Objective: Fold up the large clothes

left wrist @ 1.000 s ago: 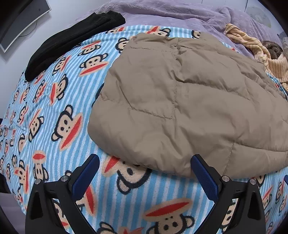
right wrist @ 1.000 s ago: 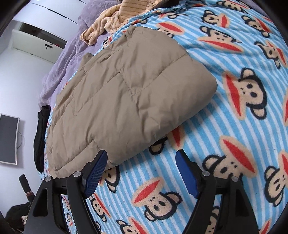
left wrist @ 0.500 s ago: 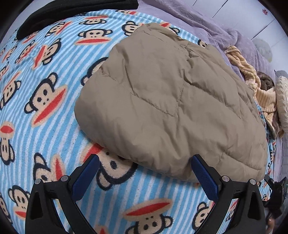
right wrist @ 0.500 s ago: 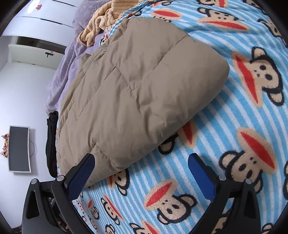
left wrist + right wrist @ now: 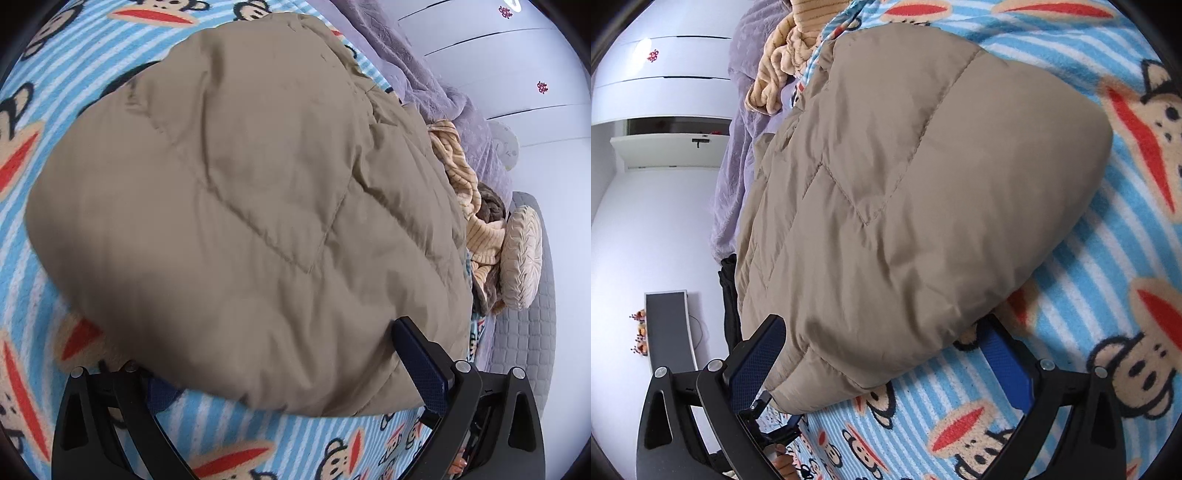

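The left tongs (image 5: 291, 373) stand wide, holding nothing. Their left finger is tucked under the near edge of the coat (image 5: 240, 206), between it and the blanket (image 5: 229, 439); their right finger rests against the top of the same edge, so the padded hem sits in the gap, not yet pinched.

The coat lies folded on the bed, straight ahead of both tongs. Its long axis runs away from them toward the purple bedding (image 5: 424, 74) and the striped garment (image 5: 476, 236) beyond.

The right tongs (image 5: 886, 354) are also spread wide and empty. Their left finger is at the coat's (image 5: 923, 206) near corner and their right finger on the blanket (image 5: 1089, 280) just under the edge. Both hands seem equally near, each at one end of the near hem, which probably suits a lift and fold away from them.
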The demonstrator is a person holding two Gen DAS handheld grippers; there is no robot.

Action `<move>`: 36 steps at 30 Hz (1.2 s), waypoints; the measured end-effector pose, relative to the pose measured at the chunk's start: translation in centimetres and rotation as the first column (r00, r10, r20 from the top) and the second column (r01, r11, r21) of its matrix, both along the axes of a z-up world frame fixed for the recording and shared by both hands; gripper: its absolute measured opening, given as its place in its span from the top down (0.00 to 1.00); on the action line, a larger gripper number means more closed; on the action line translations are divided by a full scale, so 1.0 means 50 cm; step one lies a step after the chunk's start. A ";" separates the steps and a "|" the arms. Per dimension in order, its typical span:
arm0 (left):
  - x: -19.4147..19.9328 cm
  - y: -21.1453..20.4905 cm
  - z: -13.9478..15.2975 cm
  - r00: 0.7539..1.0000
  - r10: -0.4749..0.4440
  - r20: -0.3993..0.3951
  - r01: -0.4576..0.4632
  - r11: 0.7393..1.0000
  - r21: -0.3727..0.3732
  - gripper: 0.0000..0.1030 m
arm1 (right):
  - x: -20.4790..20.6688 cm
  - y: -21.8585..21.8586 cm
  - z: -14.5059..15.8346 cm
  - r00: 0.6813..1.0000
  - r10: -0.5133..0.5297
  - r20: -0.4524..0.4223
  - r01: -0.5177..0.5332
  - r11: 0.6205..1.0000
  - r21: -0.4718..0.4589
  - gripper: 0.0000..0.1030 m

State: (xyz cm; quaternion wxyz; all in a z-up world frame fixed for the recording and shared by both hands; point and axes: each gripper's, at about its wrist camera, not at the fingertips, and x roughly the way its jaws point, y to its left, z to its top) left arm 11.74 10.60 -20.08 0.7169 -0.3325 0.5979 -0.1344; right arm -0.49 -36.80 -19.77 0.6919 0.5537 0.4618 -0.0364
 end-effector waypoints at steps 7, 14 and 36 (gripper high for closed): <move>0.059 0.003 -0.019 0.994 0.111 0.013 -0.110 0.992 -0.056 0.01 | 0.066 0.012 -0.016 0.996 0.005 0.087 -0.014 0.994 0.105 0.00; 0.079 0.004 -0.012 0.988 0.139 0.061 -0.139 0.990 0.003 0.58 | 0.102 0.019 -0.061 0.997 -0.029 0.078 0.014 0.984 0.175 0.00; -0.120 0.064 0.142 0.965 -0.137 0.225 0.116 0.988 0.104 0.81 | -0.032 0.067 0.043 0.997 -0.037 0.073 0.032 0.997 0.067 0.75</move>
